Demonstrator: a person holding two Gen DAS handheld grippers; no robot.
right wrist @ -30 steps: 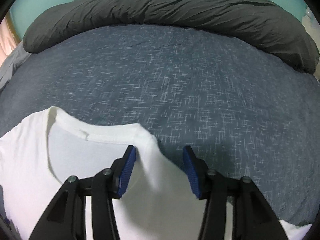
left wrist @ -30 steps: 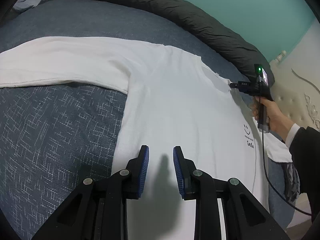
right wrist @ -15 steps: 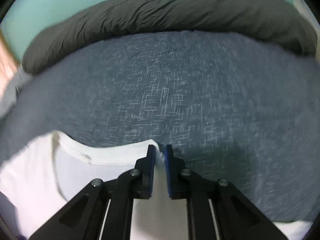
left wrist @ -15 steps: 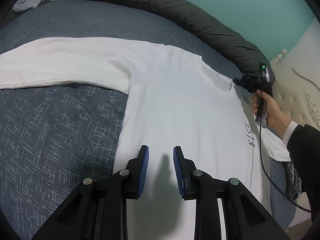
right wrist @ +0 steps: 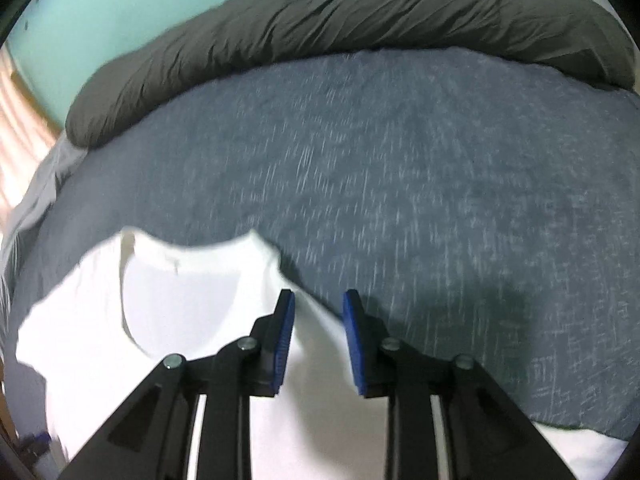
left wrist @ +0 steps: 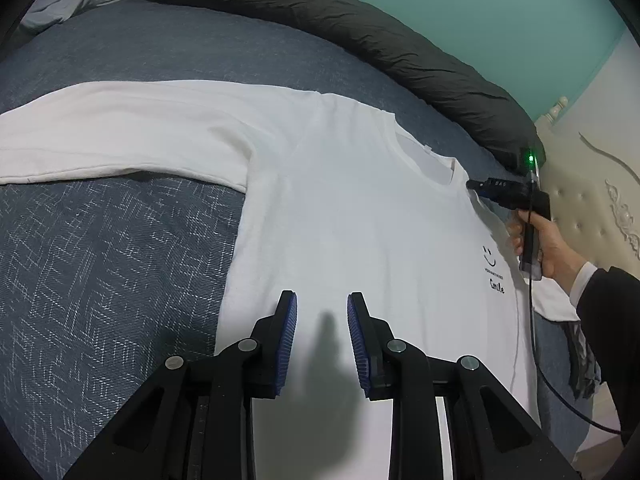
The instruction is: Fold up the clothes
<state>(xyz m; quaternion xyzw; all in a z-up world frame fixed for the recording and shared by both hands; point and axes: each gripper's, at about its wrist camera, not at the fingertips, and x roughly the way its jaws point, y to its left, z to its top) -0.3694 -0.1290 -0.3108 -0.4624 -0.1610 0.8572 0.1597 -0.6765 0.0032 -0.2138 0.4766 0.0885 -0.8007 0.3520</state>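
A white long-sleeved shirt [left wrist: 360, 208] lies front up on the blue-grey bed, one sleeve [left wrist: 120, 132] stretched out to the left. My left gripper [left wrist: 322, 320] hovers over the shirt's lower body, open, nothing between its pads. A hand holds my right gripper [left wrist: 474, 186] at the shoulder beside the collar [left wrist: 424, 160]. In the right wrist view the right gripper [right wrist: 319, 312] has its jaws opening. The shirt's shoulder edge [right wrist: 308, 308] lies between them and the pads do not press it.
A long dark grey bolster [left wrist: 360, 36] [right wrist: 360, 12] runs along the far side of the bed against a teal wall. A white padded headboard [left wrist: 592, 200] stands at the right. A cable [left wrist: 536, 340] hangs from the right gripper. The person's dark sleeve [left wrist: 608, 320] is at the right edge.
The right jaws closed on the shoulder edge beside the collar, then parted again while the gripper shifted sideways. The collar moved a little. The left gripper kept still.
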